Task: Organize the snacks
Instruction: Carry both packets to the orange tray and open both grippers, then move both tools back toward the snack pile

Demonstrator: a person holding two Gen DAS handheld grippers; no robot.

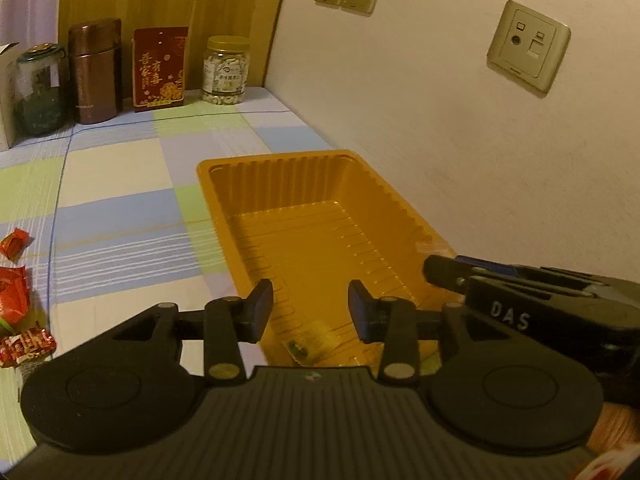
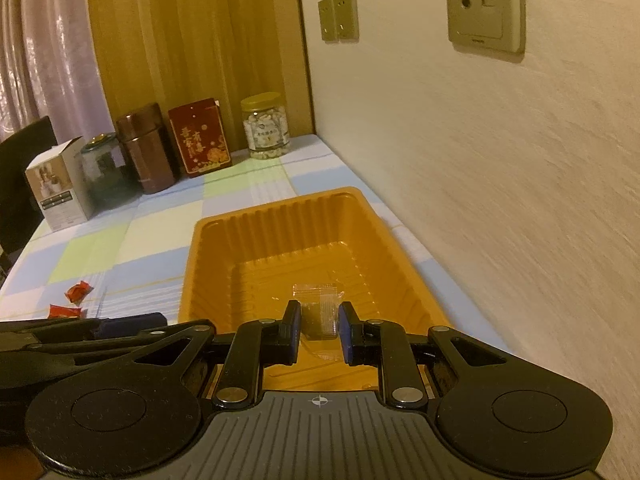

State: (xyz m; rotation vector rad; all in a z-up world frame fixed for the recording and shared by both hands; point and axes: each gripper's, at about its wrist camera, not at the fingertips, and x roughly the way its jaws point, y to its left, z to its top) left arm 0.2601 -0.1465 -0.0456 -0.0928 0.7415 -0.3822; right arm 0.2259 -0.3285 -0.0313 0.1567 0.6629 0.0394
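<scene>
orange plastic tray (image 1: 224, 176) with one clear-wrapped snack (image 1: 306, 346) inside

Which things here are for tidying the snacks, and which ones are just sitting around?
For the job: orange ribbed plastic tray; clear-wrapped snack packet lying in it; red-wrapped sweets on the checked cloth.

Just lying about: brown metal flask; red printed box; clear plastic jar with yellow lid; dark glass jar; white cardboard box.

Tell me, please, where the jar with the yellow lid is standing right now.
The jar stands at the table's far end, rightmost in the row, beside the red box and near the wall corner.
</scene>
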